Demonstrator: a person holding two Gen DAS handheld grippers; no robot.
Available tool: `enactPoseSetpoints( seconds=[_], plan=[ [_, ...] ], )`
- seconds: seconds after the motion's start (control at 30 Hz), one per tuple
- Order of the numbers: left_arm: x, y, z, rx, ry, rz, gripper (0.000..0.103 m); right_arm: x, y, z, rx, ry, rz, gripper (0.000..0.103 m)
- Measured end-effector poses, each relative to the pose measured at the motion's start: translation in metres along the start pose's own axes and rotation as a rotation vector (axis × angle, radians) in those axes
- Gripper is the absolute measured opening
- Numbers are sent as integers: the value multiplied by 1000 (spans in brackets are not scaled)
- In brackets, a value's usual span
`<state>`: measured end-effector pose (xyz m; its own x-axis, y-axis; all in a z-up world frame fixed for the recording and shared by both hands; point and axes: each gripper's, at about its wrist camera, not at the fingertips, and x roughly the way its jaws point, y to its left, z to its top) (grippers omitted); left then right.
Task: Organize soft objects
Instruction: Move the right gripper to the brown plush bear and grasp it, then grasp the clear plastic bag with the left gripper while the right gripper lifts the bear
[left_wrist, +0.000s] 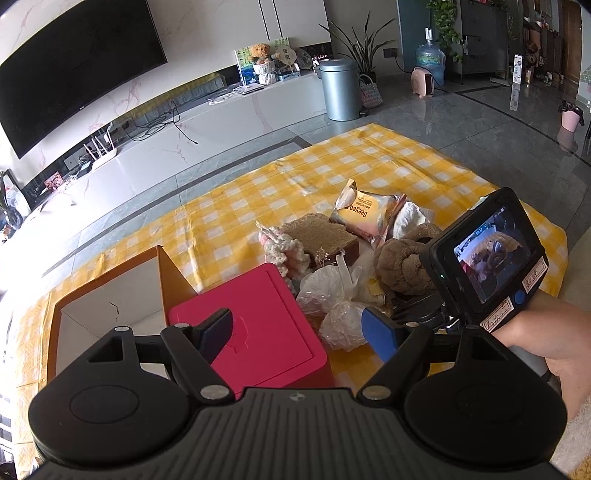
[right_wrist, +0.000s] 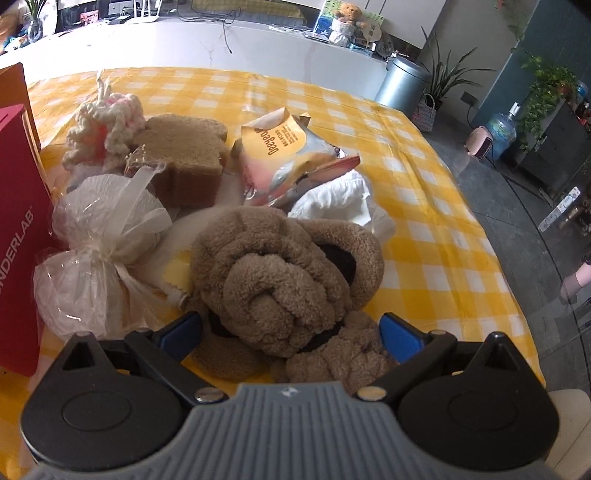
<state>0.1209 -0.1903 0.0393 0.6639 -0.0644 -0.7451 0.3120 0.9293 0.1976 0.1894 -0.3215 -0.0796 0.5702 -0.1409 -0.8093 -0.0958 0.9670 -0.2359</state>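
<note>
Grey tiled floor all round, with a long white TV bench and a dark screen along the far wall. Yellow checked cloth spread flat, whether on the floor or on a low desk cannot be told; far edge and right edge of the cloth bare, much open check beyond the pile. Grey bin well beyond the cloth's far edge, next to a plant.

Open cardboard box to the left of the pile, its inside white. Pink box just beside it, nearer the pile, close under the left gripper. Left gripper wide open, holding nothing, one finger over the pink box, the other over the white bag.

Pile near the middle of the cloth. Brown fleece headband at the near side, knotted, lying between the fingers of the right gripper; right gripper wide open, contact of its pads with the fleece not clear. White plastic bag, tied, left of the headband, against the pink box. Brown sponge behind the bag, touching a white-and-pink crocheted piece at the far left. Yellow snack packet behind the headband, white cloth just right of it.
</note>
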Motion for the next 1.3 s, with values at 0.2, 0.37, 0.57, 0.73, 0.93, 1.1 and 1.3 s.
enactPoseSetpoints(
  seconds=[0.2, 0.37, 0.57, 0.73, 0.93, 1.1, 1.3],
  plan=[
    [25, -11, 22, -4, 61, -21, 92, -16, -12, -3, 37, -54, 16, 68],
    [64, -23, 38, -53, 206, -48, 84, -27, -25, -7, 109, -86, 31, 54],
    [115, -35, 47, -132, 421, 12, 75, -27, -31, -11, 148, -75, 40, 54],
    [145, -39, 50, -206, 479, 112, 74, -22, -31, -10, 145, -61, 33, 57],
    [167, -49, 56, -313, 511, 212, 85, -24, -35, -13, 164, -66, 45, 58],
    [185, -65, 55, -282, 529, 312, 91, -20, -46, -15, 222, -52, 48, 59],
    [210, -95, 44, -93, 495, 481, 103, -15, -53, -17, 254, -39, 56, 67]
  ],
)
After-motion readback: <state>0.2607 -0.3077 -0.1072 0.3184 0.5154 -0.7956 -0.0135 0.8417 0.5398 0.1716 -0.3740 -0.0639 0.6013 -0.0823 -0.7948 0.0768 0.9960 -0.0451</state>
